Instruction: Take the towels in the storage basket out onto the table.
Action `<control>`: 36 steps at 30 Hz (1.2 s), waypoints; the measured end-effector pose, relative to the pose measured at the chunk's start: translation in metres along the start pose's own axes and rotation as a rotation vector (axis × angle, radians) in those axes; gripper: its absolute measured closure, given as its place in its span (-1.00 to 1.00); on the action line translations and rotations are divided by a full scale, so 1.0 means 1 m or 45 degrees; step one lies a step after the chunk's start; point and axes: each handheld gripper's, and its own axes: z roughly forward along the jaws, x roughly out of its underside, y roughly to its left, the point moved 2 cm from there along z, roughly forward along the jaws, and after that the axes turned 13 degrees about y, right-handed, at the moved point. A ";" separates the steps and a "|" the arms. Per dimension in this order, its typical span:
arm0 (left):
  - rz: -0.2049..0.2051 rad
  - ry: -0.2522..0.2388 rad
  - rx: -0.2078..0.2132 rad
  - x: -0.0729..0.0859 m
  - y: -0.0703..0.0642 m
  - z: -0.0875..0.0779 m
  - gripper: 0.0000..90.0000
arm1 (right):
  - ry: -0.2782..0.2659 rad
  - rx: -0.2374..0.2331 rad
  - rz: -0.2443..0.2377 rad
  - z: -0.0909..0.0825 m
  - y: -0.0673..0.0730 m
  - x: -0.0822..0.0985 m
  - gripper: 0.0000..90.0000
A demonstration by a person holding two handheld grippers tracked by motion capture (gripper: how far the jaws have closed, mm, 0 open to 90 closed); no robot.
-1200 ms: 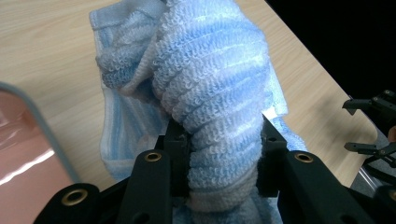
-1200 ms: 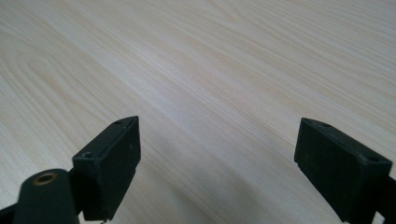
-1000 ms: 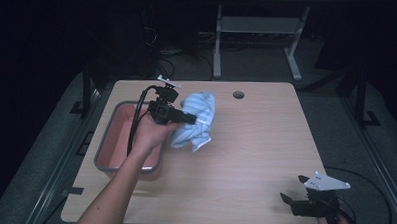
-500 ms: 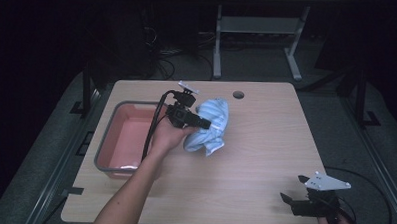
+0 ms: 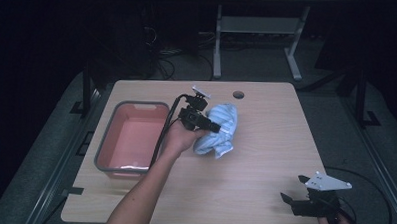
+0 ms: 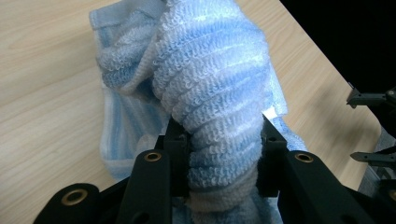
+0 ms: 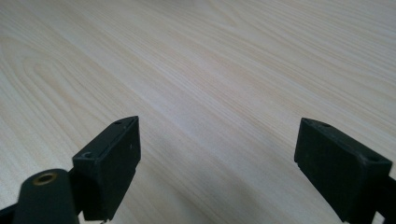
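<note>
A light blue striped towel lies bunched on the wooden table, just right of the pink tub. My left gripper is shut on a thick fold of the towel; in the left gripper view its jaws press on the cloth from both sides. The towel's lower part rests on the table. Near the table's front right corner my right gripper is held low, open, with bare table between its jaws.
A pink tub with a grey rim stands on the left part of the table, with nothing in it. A round cable hole sits near the far edge. Dark floor, cables and a desk frame lie beyond the table.
My left gripper has carried the towel to the right and down, away from the tub toward the table's middle. The right gripper has kept still.
</note>
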 end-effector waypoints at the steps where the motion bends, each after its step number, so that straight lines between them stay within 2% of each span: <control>1: -0.002 0.000 -0.003 -0.001 0.000 0.003 0.44 | 0.000 0.000 0.000 0.000 0.000 0.000 -0.69; 4: 0.004 0.020 -0.002 -0.002 0.001 0.009 0.44 | 0.001 -0.001 0.001 0.000 0.000 0.000 -0.69; 6: 0.000 0.024 0.023 -0.003 0.000 0.015 0.44 | -0.002 -0.002 -0.001 0.000 0.000 0.000 -0.69; 14: -0.014 0.050 0.032 -0.005 0.000 0.036 0.44 | -0.004 -0.004 -0.002 0.000 0.000 0.000 -0.69; 23: -0.029 0.068 0.026 -0.008 -0.003 0.053 0.44 | -0.004 -0.006 -0.003 0.000 0.000 -0.001 -0.69; 25: -0.016 0.084 0.017 -0.008 -0.002 0.055 0.44 | -0.004 -0.009 -0.003 0.000 0.001 -0.001 -0.69; 29: -0.034 0.074 0.018 -0.007 -0.002 0.060 0.43 | -0.003 -0.010 -0.002 0.000 0.001 -0.001 -0.69; 31: -0.032 0.084 -0.003 -0.007 -0.001 0.063 0.43 | -0.006 -0.008 -0.003 0.000 0.001 -0.001 -0.69; 36: -0.040 0.088 -0.018 -0.007 -0.001 0.069 0.40 | -0.007 -0.007 -0.007 0.000 0.001 -0.001 -0.69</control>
